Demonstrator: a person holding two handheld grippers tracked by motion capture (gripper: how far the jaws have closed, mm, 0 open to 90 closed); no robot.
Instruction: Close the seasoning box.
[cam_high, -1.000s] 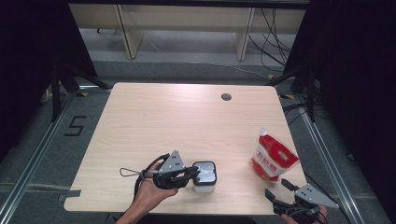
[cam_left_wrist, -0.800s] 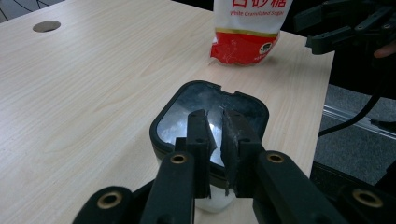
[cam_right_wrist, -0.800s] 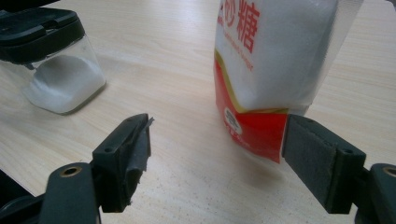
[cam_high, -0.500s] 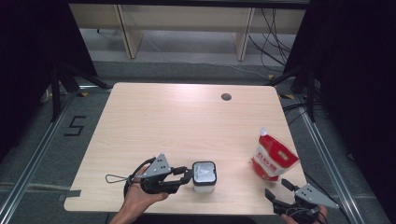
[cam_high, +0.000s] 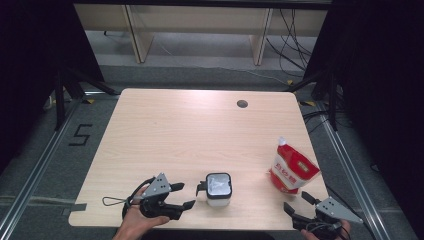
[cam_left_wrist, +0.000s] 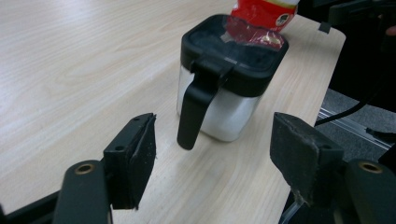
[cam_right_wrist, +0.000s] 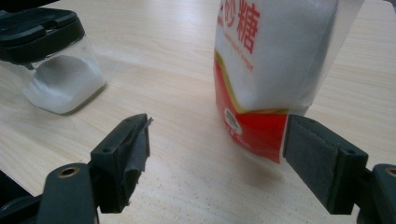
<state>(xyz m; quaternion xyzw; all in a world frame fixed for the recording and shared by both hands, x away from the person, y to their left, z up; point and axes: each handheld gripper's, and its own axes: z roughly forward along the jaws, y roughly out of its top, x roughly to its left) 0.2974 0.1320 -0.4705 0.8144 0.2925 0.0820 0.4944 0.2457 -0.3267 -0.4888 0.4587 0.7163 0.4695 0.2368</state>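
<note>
High view: one lidded jar (cam_high: 218, 189), one sugar bag (cam_high: 291, 168), two grippers, left (cam_high: 180, 196) just released, right (cam_high: 296, 204) spread empty.

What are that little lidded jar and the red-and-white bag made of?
The small clear jar with a black lid looks like glossy transparent plastic or glass, its white grains visible inside; the lid seems matte plastic. The red-and-white sugar pouch looks like thin shiny plastic film, partly see-through.

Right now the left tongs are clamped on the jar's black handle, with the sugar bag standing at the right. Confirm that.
Not clamped: the left tongs have just been opening and stand clear of the jar handle, as the left gripper view shows. The sugar bag does stand at the right.
</note>
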